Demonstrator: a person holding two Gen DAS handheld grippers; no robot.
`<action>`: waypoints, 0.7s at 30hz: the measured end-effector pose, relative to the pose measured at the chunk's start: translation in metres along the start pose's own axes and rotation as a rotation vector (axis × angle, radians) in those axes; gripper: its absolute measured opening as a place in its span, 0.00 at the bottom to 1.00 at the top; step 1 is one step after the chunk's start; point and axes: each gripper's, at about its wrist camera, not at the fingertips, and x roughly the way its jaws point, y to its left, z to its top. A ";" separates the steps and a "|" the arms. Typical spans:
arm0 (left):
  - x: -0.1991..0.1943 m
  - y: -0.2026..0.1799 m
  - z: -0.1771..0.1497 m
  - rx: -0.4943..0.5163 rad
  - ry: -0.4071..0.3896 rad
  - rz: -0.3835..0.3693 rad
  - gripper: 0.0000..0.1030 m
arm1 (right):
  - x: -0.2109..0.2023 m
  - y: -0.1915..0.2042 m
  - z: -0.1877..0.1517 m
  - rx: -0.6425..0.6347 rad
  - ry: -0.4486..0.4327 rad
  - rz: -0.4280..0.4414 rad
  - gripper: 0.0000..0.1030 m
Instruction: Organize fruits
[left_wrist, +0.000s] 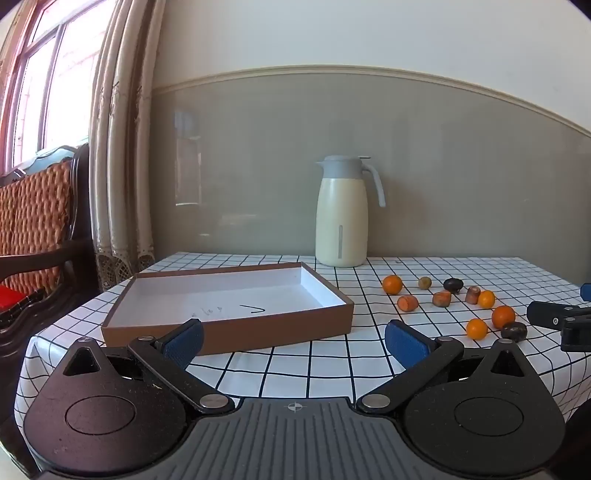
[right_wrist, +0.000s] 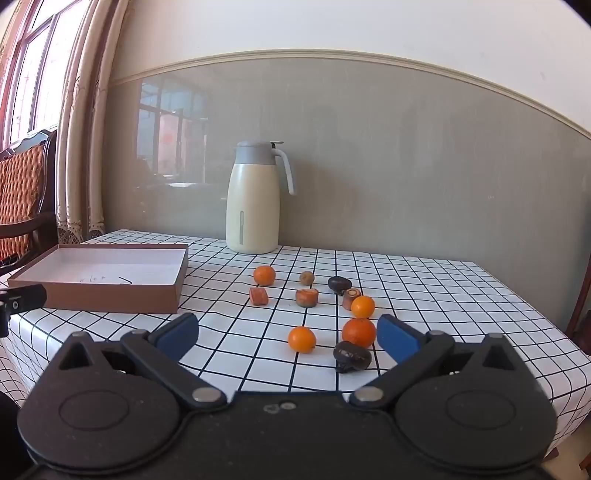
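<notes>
Several small oranges lie on the checked tablecloth, among them one (right_wrist: 301, 339) close in front of my right gripper (right_wrist: 288, 338) and a bigger one (right_wrist: 358, 332) beside its right finger. Carrot pieces (right_wrist: 306, 297), two dark round fruits (right_wrist: 351, 356) and a small greenish fruit (right_wrist: 306, 277) lie scattered among them. A shallow brown box (left_wrist: 229, 332) with a white inside stands empty on the left, just beyond my left gripper (left_wrist: 295, 341). Both grippers are open with nothing between their fingers. The same fruit group (left_wrist: 476, 328) shows to the right in the left wrist view.
A cream thermos jug (right_wrist: 253, 206) with a grey lid stands at the back by the wall. A wooden chair (left_wrist: 37, 236) and curtains are left of the table. The table's front edge (left_wrist: 74, 350) lies just under both grippers.
</notes>
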 end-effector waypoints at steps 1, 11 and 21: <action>0.000 0.000 0.000 0.001 0.001 -0.003 1.00 | 0.000 0.000 0.000 0.001 0.001 0.000 0.94; -0.004 0.000 0.001 0.001 -0.009 -0.001 1.00 | -0.001 0.000 -0.001 -0.001 -0.003 -0.002 0.94; 0.001 0.001 -0.002 -0.003 -0.009 0.002 1.00 | 0.001 -0.002 0.000 -0.003 -0.004 -0.002 0.94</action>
